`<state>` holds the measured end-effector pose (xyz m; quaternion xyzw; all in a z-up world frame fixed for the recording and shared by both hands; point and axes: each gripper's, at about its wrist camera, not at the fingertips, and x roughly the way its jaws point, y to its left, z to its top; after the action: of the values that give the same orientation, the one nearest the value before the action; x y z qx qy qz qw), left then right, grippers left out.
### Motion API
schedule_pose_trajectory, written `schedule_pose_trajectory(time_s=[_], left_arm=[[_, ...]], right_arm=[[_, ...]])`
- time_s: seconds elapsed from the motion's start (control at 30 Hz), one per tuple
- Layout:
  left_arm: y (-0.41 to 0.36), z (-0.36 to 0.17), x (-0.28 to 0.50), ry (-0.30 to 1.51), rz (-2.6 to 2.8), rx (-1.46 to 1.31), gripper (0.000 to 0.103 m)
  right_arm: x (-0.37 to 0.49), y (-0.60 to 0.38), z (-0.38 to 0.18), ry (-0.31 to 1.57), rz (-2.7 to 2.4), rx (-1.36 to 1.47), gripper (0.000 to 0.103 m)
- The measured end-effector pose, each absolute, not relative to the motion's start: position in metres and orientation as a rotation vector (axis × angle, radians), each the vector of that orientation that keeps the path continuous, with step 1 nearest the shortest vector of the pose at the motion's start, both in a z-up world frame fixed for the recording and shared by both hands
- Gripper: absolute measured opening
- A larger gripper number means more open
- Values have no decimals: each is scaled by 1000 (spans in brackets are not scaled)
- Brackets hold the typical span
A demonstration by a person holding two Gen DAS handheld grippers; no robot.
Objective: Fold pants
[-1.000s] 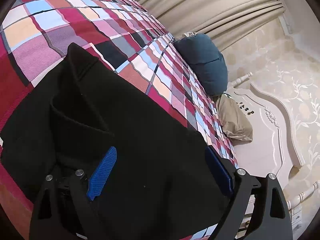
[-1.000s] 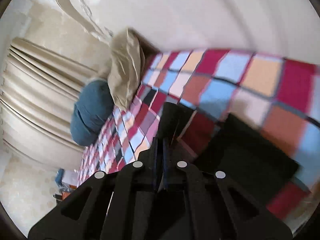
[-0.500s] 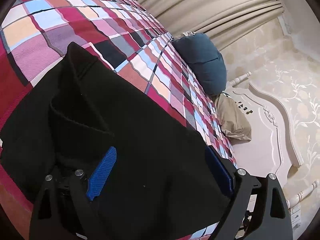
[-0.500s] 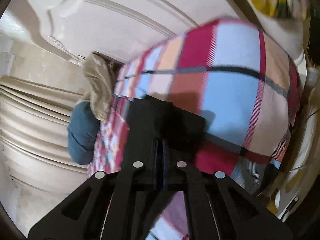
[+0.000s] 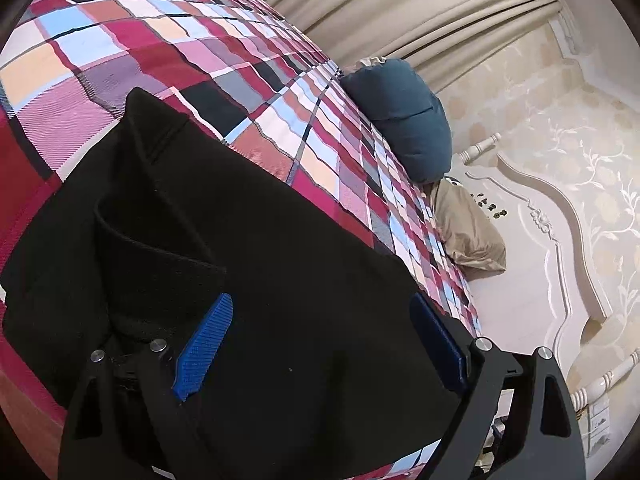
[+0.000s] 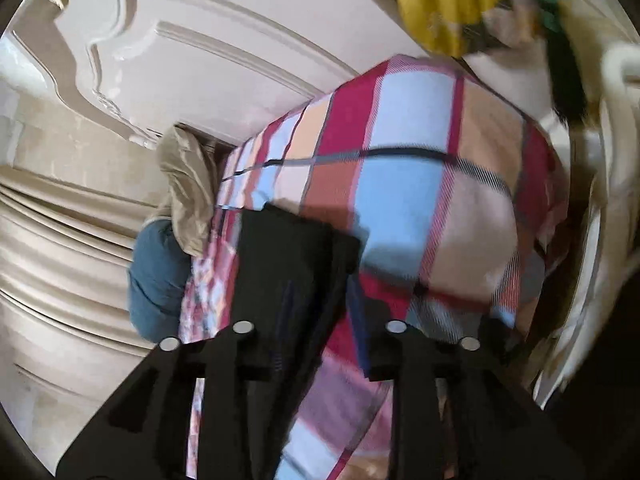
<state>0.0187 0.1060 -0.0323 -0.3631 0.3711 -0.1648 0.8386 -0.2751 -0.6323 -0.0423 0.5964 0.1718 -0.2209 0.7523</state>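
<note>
Black pants (image 5: 248, 264) lie folded on the plaid bedspread (image 5: 168, 40), with the waistband edge turned up at the left. My left gripper (image 5: 320, 340) hovers just over them, open wide, both blue pads (image 5: 204, 344) apart from the cloth. In the right wrist view a folded end of the pants (image 6: 288, 256) rests on the bedspread (image 6: 404, 184) near the bed's corner. My right gripper (image 6: 320, 320) is opening there; the cloth lies under and between its fingers, and the pads no longer pinch it. This view is blurred.
A dark blue pillow (image 5: 400, 116) and a tan pillow (image 5: 468, 236) lean at the white carved headboard (image 5: 532, 264). Beige curtains (image 5: 420, 12) hang behind. The bed's edge drops off at the right in the right wrist view, where a yellow and green object (image 6: 460, 4) shows.
The right gripper swung down toward the bed corner with the pants' end pinched, then its jaws parted and the cloth now lies on the bedspread. The left gripper stayed still and open.
</note>
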Motion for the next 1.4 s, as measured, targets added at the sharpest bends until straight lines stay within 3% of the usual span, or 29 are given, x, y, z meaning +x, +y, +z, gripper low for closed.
schedule_pose_trajectory(time_s=[0.2, 0.23, 0.27, 0.33, 0.57, 0.7, 0.77, 0.8, 0.97, 1.4], left_arm=[[104, -31, 21, 794, -350, -741, 91], [104, -31, 21, 797, -352, -739, 91], [105, -31, 21, 798, -354, -740, 91], [106, -32, 22, 797, -360, -746, 91], [111, -34, 23, 801, -400, -764, 91], [122, -38, 25, 804, -441, -839, 91], [126, -40, 25, 800, -452, -883, 91], [128, -41, 26, 797, -456, -904, 91], [129, -41, 25, 793, -463, -919, 91], [129, -40, 25, 804, -495, -893, 91]], right_arm=[[-275, -629, -40, 383, -452, 1282, 51], [-272, -639, -30, 382, -463, 1237, 64], [-265, -648, -22, 394, -451, 1194, 69], [-245, -666, -6, 461, -436, 1085, 74], [-157, -705, -7, 809, -269, 840, 75], [-129, -698, -26, 932, -125, 883, 73], [-118, -687, -22, 1004, -156, 778, 44], [-116, -684, -21, 1031, -158, 769, 17], [-109, -662, -2, 1090, -184, 666, 16], [-106, -593, 144, 867, -105, 571, 16]])
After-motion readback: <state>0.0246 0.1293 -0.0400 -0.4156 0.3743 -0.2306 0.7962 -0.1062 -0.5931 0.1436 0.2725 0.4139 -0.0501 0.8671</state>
